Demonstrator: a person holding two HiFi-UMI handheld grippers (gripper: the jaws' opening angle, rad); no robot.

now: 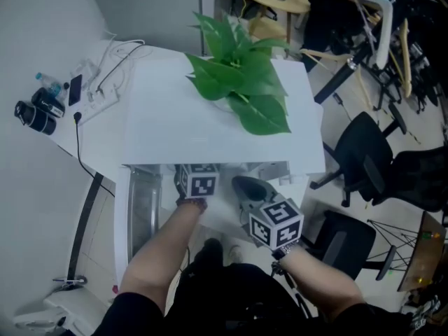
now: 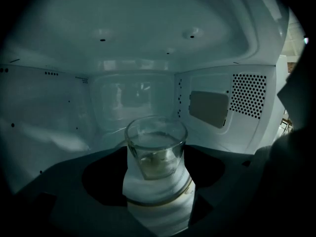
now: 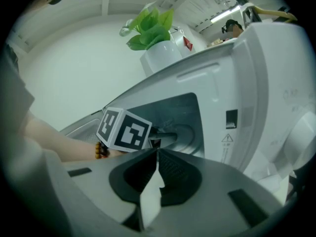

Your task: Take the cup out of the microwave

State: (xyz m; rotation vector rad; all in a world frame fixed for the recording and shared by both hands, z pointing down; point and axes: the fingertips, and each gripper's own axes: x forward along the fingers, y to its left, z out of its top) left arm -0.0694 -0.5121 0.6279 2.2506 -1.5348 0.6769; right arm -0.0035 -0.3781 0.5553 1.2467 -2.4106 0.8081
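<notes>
**Operator:** Glass, clear, with some pale liquid low inside: the cup (image 2: 155,149) stands upright in the microwave (image 2: 49,112), right between the fingers (image 2: 74,186) of my left gripper (image 2: 157,177).

**Colleague:** Gripping it?

**Operator:** No. They're spread wide to straddle it, and I judge they aren't pressing on it. My right gripper (image 3: 157,154) hangs outside the opening with its fingers (image 3: 190,174) together and empty, leaving the left room, I'd say.

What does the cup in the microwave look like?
Find the white microwave with the leafy plant on top. Inside its open cavity, at the middle of the floor, stands the cup. It is clear glass and the only loose thing in there.
</notes>
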